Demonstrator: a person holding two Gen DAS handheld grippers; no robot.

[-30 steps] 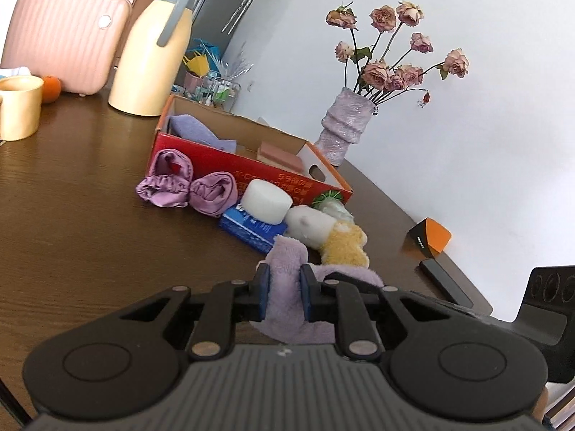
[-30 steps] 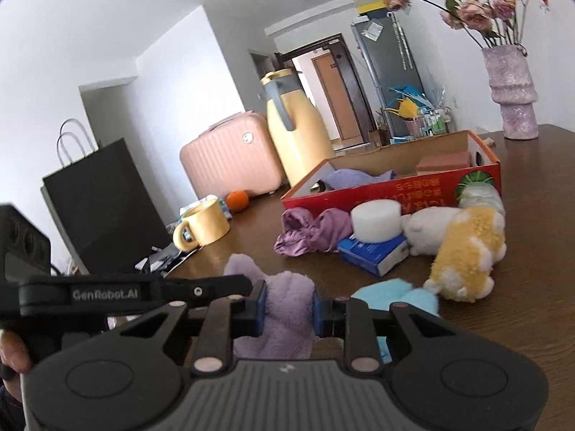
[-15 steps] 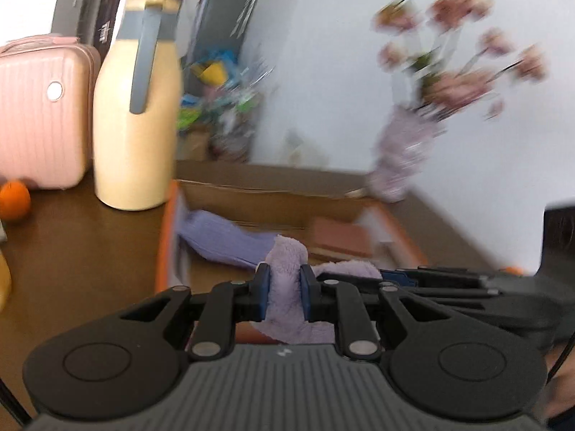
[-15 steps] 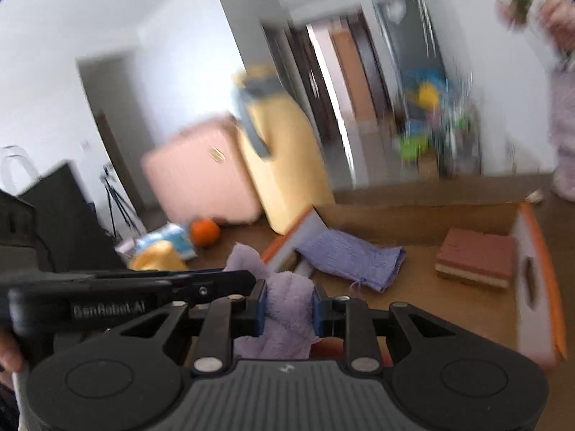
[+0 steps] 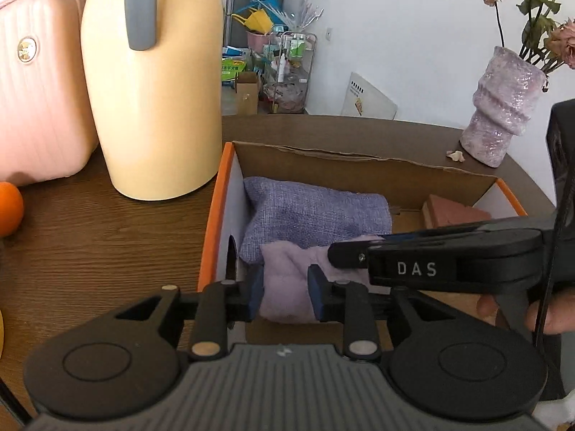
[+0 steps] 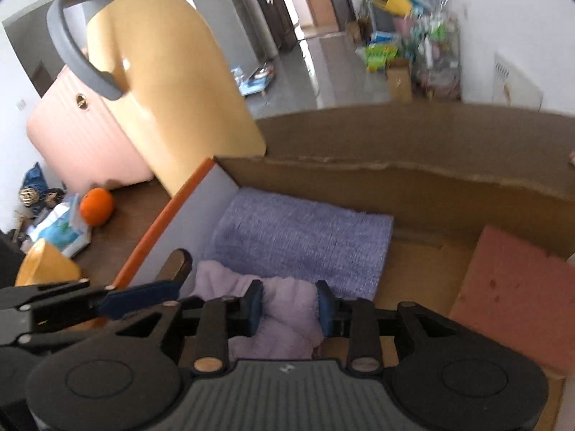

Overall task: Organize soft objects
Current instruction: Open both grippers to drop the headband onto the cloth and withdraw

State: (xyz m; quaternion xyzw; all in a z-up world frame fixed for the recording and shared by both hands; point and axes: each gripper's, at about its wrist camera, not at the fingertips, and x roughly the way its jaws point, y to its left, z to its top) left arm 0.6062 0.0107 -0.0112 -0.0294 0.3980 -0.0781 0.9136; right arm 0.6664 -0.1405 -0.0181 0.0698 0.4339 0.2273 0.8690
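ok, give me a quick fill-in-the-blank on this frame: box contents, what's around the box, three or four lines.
1. The lilac fleece cloth sits between the jaws of ____ grippers, over the cardboard box.
2. Already lying in the box beside the bluish woven cloth is a pink ____.
3. The tall cream jug stands on the table just outside the box's ____ rimmed end.
4. Near the pink suitcase lies a round ____.

Missing words: both; sponge; orange; orange

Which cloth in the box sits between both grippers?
The fluffy lilac towel, at the box's near-left corner; both grippers' jaws are opening around it. The flat blue-purple woven cloth lies behind, untouched.
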